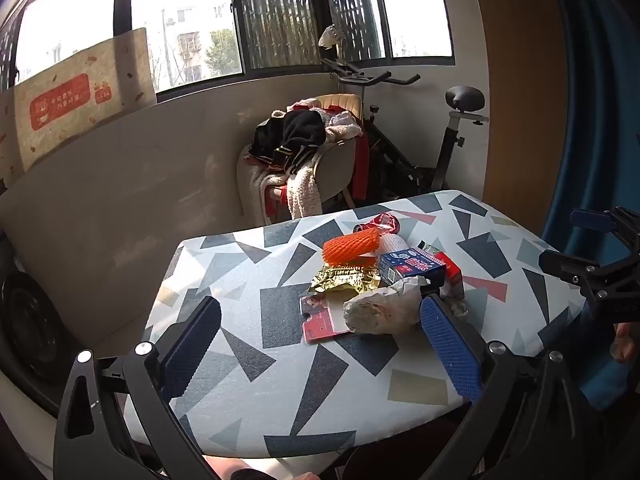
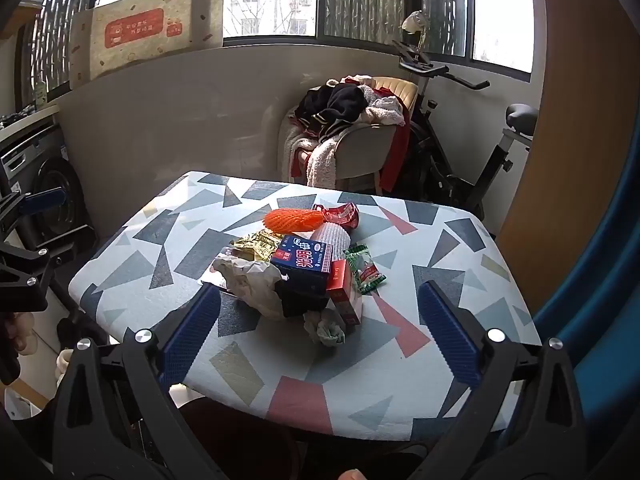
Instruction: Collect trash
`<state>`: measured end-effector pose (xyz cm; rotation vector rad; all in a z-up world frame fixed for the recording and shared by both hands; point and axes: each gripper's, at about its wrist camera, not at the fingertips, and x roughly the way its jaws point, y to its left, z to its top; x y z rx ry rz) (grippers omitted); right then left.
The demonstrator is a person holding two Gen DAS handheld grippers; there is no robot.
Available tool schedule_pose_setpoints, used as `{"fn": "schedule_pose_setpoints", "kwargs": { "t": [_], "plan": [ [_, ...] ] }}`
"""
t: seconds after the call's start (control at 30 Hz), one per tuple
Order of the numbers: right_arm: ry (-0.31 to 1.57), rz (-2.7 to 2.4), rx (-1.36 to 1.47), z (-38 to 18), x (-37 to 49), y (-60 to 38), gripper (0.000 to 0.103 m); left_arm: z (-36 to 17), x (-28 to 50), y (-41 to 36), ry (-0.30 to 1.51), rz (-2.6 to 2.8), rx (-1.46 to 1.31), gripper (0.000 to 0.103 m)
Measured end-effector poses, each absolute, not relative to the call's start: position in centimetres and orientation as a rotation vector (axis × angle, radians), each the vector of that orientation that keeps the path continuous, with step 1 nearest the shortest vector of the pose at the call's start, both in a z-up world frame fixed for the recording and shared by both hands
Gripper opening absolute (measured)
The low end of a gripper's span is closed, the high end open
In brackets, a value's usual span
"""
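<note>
Starting the collection means choosing one piece from the trash pile [image 2: 296, 268] heaped near the middle of the tabletop [image 2: 400, 360]. Both the left gripper [image 1: 320, 344] and right gripper [image 2: 318, 332] hover with fingers spread wide, grasping nothing. Taking the loose crumpled tissue [image 2: 328, 330] nearest the front edge first should avoid toppling the blue box [image 2: 304, 266].

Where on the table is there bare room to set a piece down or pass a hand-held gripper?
The trash pile crowds the middle of the table, from the orange foam net to the crumpled tissue nearest the camera. Free patches: the table's left side beside the white paper wad, the right side past the green wrapper, and the near edge below the tissue.
</note>
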<state>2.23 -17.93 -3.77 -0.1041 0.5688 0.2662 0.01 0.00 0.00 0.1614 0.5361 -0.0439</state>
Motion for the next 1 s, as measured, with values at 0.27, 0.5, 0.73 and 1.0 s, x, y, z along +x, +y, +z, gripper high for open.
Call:
{"fn": "schedule_pose_setpoints", "kwargs": {
  "t": [0.27, 0.5, 0.73, 1.0],
  "plan": [
    [0.573, 0.266, -0.098, -3.92, 2.18, -18.05, 0.097, 0.01, -0.04, -0.03, 0.527, -0.042, 0.169, 0.098],
    [0.572, 0.266, -0.100, -4.05, 2.11, -17.97, 0.097, 0.04, -0.08, 0.05, 0.528, -0.042, 0.165, 0.098],
    [0.572, 0.268, -0.096, -4.15, 2.24, -18.01, 0.097, -0.01, -0.01, -0.03, 0.531, -0.042, 0.168, 0.098],
    [0.572, 0.266, -0.101, -4.08, 2.10, -18.05, 0.097, -0.04, 0.17, -0.09, 0.532, -0.044, 0.165, 0.098]
  ]
}}
